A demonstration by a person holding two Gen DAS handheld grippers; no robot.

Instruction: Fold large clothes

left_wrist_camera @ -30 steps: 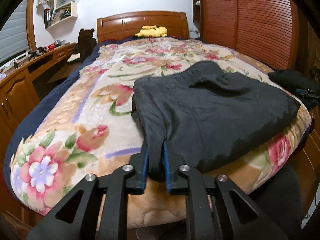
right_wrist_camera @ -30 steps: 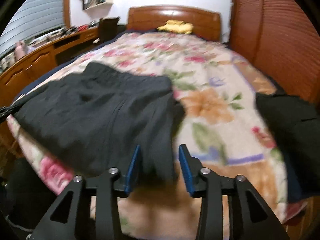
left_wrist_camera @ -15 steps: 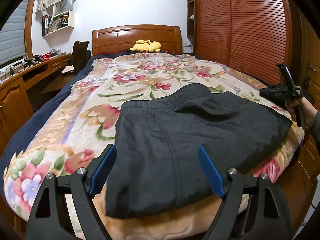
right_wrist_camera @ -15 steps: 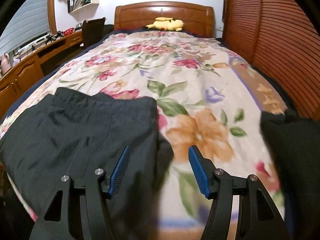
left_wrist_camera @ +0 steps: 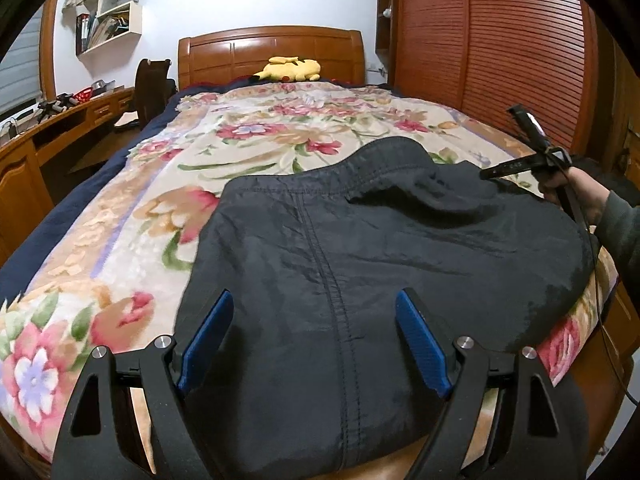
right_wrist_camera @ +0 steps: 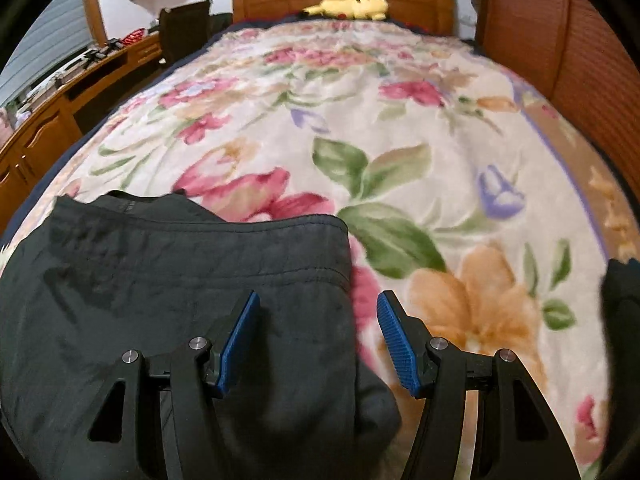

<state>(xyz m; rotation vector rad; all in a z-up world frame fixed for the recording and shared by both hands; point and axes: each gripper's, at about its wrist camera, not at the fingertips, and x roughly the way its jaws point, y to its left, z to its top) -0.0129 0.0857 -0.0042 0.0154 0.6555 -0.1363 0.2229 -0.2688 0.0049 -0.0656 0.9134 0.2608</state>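
Note:
A black garment [left_wrist_camera: 360,264] lies folded flat on the floral blanket [left_wrist_camera: 248,148] at the foot of the bed. My left gripper [left_wrist_camera: 314,294] hovers over its near edge, jaws wide open, nothing pinched. In the right wrist view the same garment [right_wrist_camera: 168,280] fills the lower left. My right gripper [right_wrist_camera: 319,294] stands open above its right edge, one finger over the cloth and the other over the blanket [right_wrist_camera: 400,140]. The left wrist view also shows the right gripper [left_wrist_camera: 532,160] at the garment's far right corner, held by a hand [left_wrist_camera: 576,192].
A yellow plush toy [left_wrist_camera: 290,69] rests by the wooden headboard [left_wrist_camera: 272,52]. A slatted wooden wardrobe [left_wrist_camera: 480,60] runs along the right, a desk [left_wrist_camera: 48,128] and dark chair [left_wrist_camera: 150,88] on the left. Another dark cloth [right_wrist_camera: 620,292] lies at the bed's right edge.
The left gripper let go of the garment's near edge and opened wide. The right gripper opened a little more and moved rightward and further over the bed, to the garment's right edge.

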